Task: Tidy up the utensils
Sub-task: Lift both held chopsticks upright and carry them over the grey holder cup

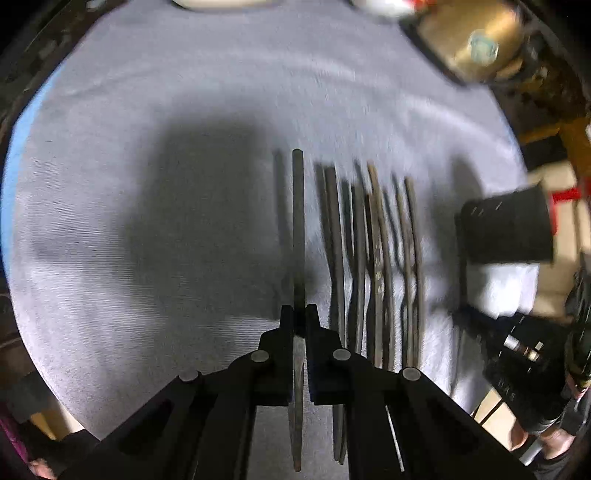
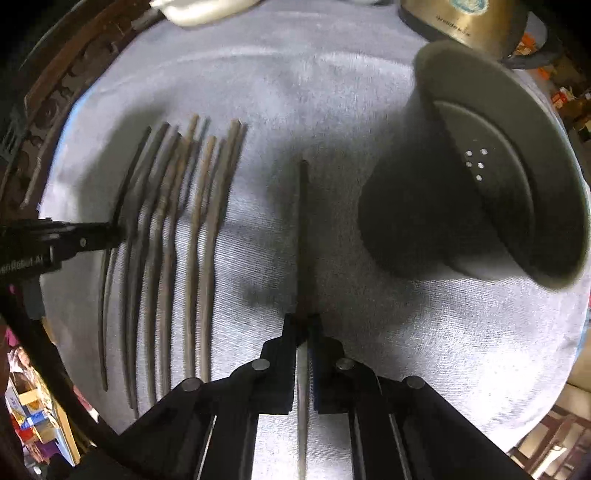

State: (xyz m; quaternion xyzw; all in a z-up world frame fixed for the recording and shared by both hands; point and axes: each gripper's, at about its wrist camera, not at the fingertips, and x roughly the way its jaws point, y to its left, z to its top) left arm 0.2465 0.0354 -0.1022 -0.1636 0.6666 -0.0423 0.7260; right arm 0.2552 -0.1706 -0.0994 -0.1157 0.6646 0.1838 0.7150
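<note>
My left gripper (image 1: 300,314) is clamped on a single dark chopstick (image 1: 297,229), which runs straight away from me between the pads, over the grey cloth (image 1: 147,258). My right gripper (image 2: 303,325) is likewise closed tight on another chopstick (image 2: 303,221). Just right of my left jaws lies the row of loose chopsticks (image 1: 373,258), side by side, slim and dark brown, some bowed, their ends uneven; in the right wrist view my left gripper's black arm reaches in at the leftmost of them. Right of my right-hand stick, near but apart, a dark utensil holder (image 2: 480,192) stands on the cloth, small holes showing inside. Farther off at the cloth's edge stands a brass-coloured kettle (image 2: 461,26), and a pale dish (image 2: 199,11), both blurred.
</note>
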